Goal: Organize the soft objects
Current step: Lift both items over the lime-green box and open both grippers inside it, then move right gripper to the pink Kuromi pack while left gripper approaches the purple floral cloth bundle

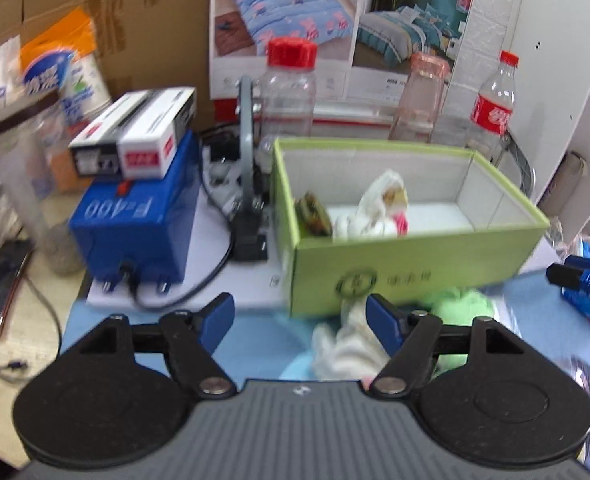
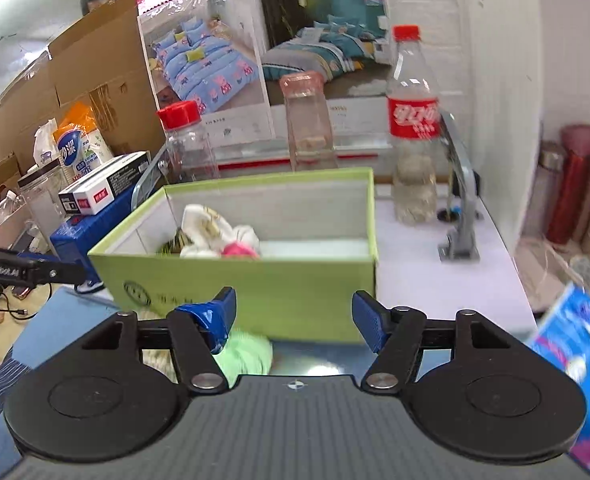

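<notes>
A green box [image 1: 411,256] stands open on the table; it also shows in the right wrist view [image 2: 295,280]. Inside lie a white and pink soft toy [image 1: 379,208] [image 2: 215,236] and a dark striped soft thing [image 1: 315,216]. In front of the box lie a white cloth [image 1: 347,344] and a light green cloth [image 1: 463,304] [image 2: 247,352]. My left gripper [image 1: 299,320] is open and empty above the white cloth. My right gripper [image 2: 294,316] is open and empty just before the box, the green cloth under its left finger.
A blue machine [image 1: 135,220] with small cartons on top stands left of the box. Clear jars and a cola bottle [image 2: 413,128] stand behind it. A grey clamp [image 2: 461,200] stands to the right. A blue packet [image 2: 575,344] lies at the right edge.
</notes>
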### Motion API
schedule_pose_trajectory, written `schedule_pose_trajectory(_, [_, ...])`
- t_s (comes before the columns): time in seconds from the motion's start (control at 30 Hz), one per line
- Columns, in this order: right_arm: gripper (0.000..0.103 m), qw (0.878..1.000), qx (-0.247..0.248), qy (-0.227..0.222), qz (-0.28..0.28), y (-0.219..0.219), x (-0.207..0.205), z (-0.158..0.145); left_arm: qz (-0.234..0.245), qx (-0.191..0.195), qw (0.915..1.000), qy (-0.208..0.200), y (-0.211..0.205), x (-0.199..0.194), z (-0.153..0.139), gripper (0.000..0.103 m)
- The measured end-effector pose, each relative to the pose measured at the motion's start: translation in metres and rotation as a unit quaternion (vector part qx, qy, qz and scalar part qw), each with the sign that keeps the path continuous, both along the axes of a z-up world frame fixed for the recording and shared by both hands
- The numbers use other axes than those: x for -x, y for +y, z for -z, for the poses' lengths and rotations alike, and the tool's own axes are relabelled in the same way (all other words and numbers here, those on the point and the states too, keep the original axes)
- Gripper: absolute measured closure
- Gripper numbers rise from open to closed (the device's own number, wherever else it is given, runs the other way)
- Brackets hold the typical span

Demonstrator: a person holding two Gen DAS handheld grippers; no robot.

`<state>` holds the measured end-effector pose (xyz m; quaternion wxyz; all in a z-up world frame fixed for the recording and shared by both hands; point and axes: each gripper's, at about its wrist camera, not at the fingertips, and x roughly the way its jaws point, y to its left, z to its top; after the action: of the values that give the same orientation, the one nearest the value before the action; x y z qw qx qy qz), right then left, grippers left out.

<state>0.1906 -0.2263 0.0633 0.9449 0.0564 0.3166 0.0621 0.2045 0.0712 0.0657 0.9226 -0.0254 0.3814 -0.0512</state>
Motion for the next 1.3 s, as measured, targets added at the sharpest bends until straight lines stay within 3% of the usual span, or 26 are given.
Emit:
schedule_pose_trajectory(0.17, [0.052,0.999,-0.027,0.008,0.019,-0.006,0.033,0.009,-0.001,-0.008,0.9999,0.014,0.008,0.044,0.01,0.029])
schedule_pose_trajectory(0.27, [0.051,0.999,-0.044,0.005,0.006,-0.001,0.046,0.005,0.029,-0.006,0.9995,0.01,0.001,0.061,0.007,0.029])
schedule_pose_trajectory(0.4, [0.05,0.999,-0.034,-0.009,0.004,0.005,0.057,-0.004,0.094,-0.055,0.994,0.003,-0.03,0.075,0.002,0.028])
schedule_pose_trajectory(0.47, [0.049,0.999,-0.032,-0.011,-0.004,0.008,0.063,-0.007,0.101,-0.082,0.9916,-0.003,-0.037,0.081,0.001,0.028])
schedule_pose_trajectory(0.6, [0.048,0.998,-0.019,-0.003,-0.06,0.028,0.07,-0.012,0.072,-0.073,0.9947,-0.005,-0.023,0.082,0.001,0.027])
schedule_pose_trajectory(0.73, [0.047,0.992,0.004,0.011,-0.128,0.058,0.067,-0.012,0.009,-0.072,0.9973,0.013,0.012,0.081,0.01,0.027])
schedule_pose_trajectory(0.87, [0.047,0.975,0.078,0.032,-0.207,0.096,0.059,-0.009,-0.04,-0.049,0.9977,0.025,0.053,0.084,0.019,0.027])
schedule_pose_trajectory(1.0, [0.046,0.962,0.141,0.041,-0.228,0.121,0.037,-0.006,-0.067,-0.016,0.9971,0.032,0.079,0.082,0.025,0.027])
schedule_pose_trajectory(1.07, [0.045,0.961,0.147,0.049,-0.229,0.123,0.024,-0.004,-0.073,-0.013,0.9967,0.034,0.085,0.079,0.026,0.027])
schedule_pose_trajectory(1.13, [0.044,0.968,0.131,0.051,-0.209,0.112,0.01,-0.008,-0.073,-0.015,0.9966,0.033,0.087,0.076,0.027,0.027])
schedule_pose_trajectory(1.3, [0.043,0.989,0.129,0.042,-0.063,0.052,-0.022,-0.009,-0.064,-0.01,0.9973,0.036,0.083,0.066,0.031,0.026])
